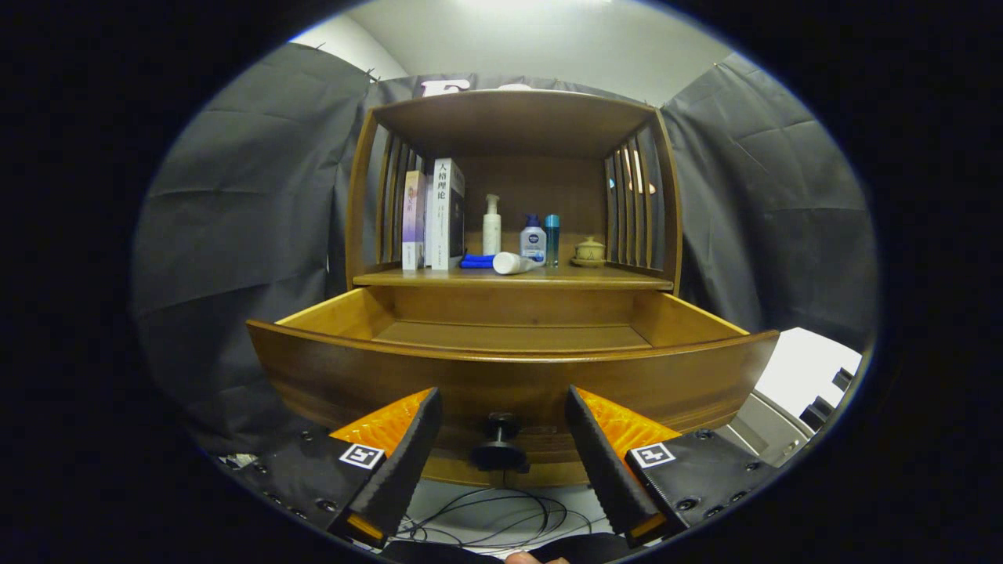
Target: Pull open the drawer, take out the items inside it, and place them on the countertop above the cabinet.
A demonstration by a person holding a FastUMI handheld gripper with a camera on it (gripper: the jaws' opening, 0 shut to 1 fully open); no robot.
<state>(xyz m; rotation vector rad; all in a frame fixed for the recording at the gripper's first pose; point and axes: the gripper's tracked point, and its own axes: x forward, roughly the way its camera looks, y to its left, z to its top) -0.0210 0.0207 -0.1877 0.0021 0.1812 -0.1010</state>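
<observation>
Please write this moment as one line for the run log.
drawer: pulled open, visible floor bare | gripper: open, fingers either side of knob, not pressing it | countertop: books, bottles, white tube, lidded cup

The gripper (501, 439) faces the drawer knob (498, 443) with its jaws spread wide. The knob sits in the gap between them, touched by neither. The left finger (396, 462) stands to the knob's left, the right finger (607, 462) to its right, both angled inward toward it. A fingertip (526, 558) shows below the knob.
</observation>
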